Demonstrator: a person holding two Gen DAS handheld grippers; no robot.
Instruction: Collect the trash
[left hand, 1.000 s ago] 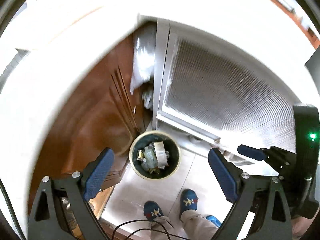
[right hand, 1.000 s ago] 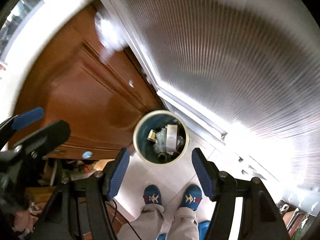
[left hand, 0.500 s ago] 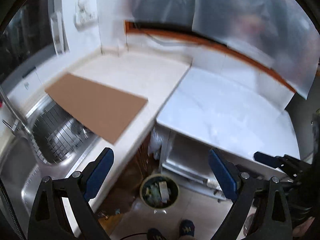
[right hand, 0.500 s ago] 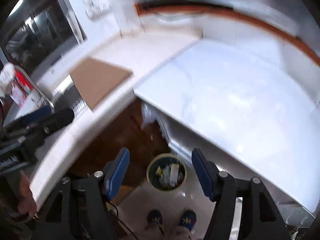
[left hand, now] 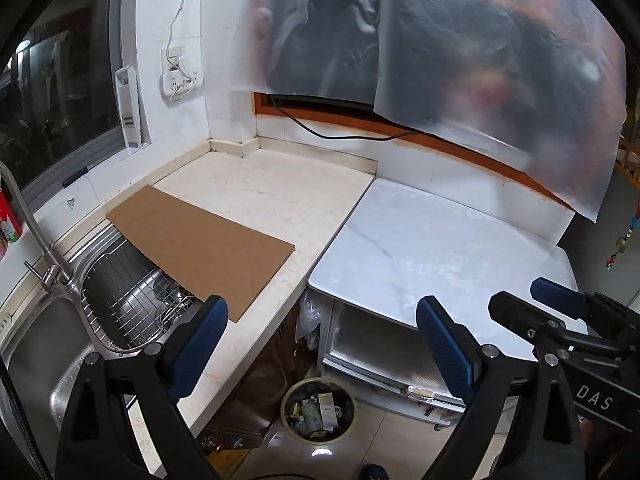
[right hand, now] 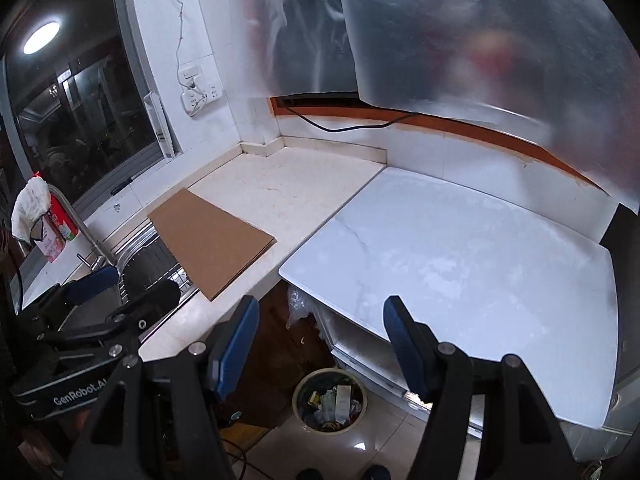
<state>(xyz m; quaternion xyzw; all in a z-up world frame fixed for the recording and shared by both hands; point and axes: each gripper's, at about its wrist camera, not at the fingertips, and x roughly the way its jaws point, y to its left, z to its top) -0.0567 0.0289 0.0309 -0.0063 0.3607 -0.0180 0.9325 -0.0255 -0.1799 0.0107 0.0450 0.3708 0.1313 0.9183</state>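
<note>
Left gripper [left hand: 322, 334] and right gripper [right hand: 320, 334] tilt downward side by side, fingers spread wide, empty.

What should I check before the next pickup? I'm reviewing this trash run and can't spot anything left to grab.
1. Left gripper empty and open: ok.
2. Right gripper empty and open: ok.
3. Trash bin reachable on the floor, uncovered: ok.
4. Room left in the bin: cannot tell; it already holds wrappers.
5. Loose trash on the countertop or the white table: none seen, only the cardboard sheet.
6. Whether that cardboard counts as trash: cannot tell.
</note>
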